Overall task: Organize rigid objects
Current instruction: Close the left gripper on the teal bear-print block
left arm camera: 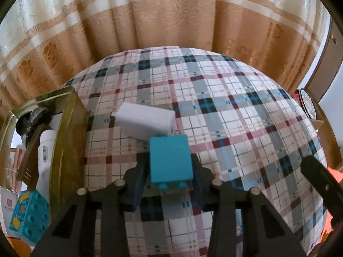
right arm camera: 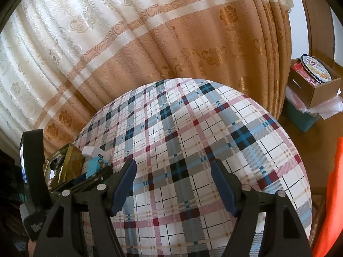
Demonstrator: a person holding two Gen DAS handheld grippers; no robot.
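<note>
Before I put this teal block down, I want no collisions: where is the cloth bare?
Bare plaid tablecloth runs from the white foam block rightward to the table's far edge by the curtain, and under the open right gripper. The left is crowded: the amber bin is full, and the left gripper holds the teal block.

Open plaid tabletop [right arm camera: 193, 150] right; white foam block [left arm camera: 145, 121] and gold box [left arm camera: 68, 132] crowd left.

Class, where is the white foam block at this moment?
In the left wrist view, the white foam block lies on the plaid tablecloth, just beyond the teal brick, right of the amber bin.
</note>
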